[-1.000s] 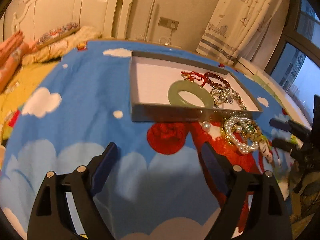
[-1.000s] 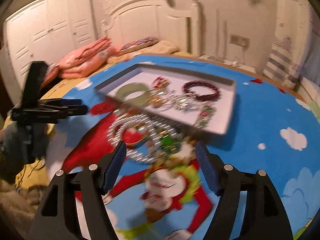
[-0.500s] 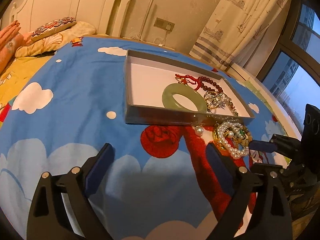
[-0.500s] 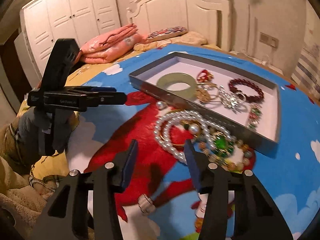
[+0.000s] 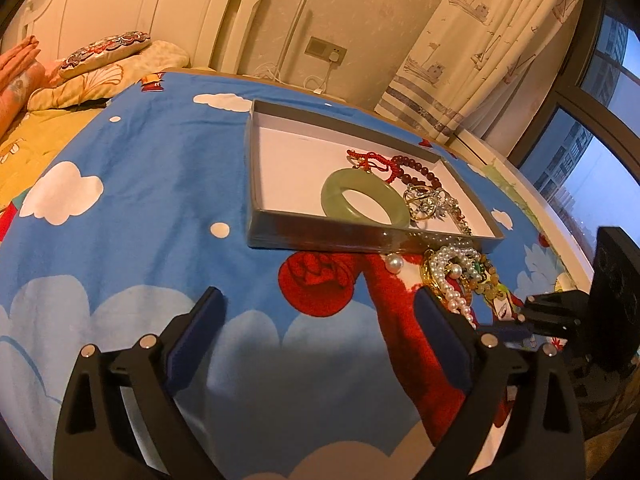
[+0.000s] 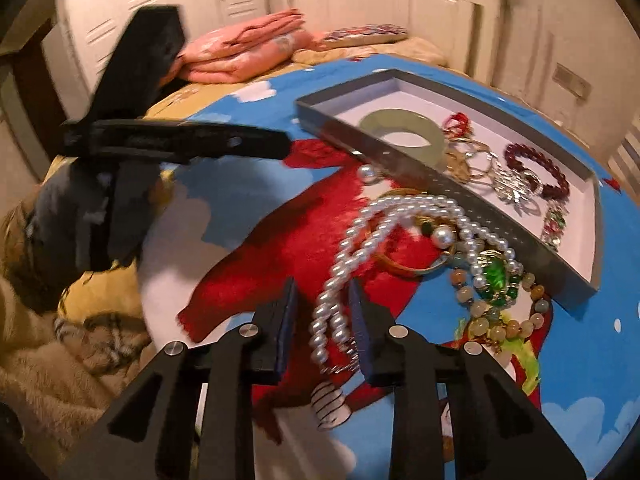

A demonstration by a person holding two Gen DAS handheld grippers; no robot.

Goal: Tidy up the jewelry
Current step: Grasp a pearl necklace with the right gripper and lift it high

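right gripper (image 6: 322, 320): jaws closing, loops of the pearl strand (image 6: 400, 216) between them, pads not yet pressing
left gripper (image 5: 318, 330): spread wide, nothing held, over bare blue cloth (image 5: 140, 200)
pearl strand: on the cloth, just outside the tray's near wall
tray (image 5: 320, 236): left half bare; jade ring (image 5: 362, 198) against the near wall

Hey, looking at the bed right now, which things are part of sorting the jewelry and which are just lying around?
Part of the job:
- pearl necklace, between the closing right hand-held gripper
- green-stone beaded piece
- loose pearl
- grey box holding jade bangle, red bead bracelet

Just lying about:
- pink folded blanket
- pillow
- curtain
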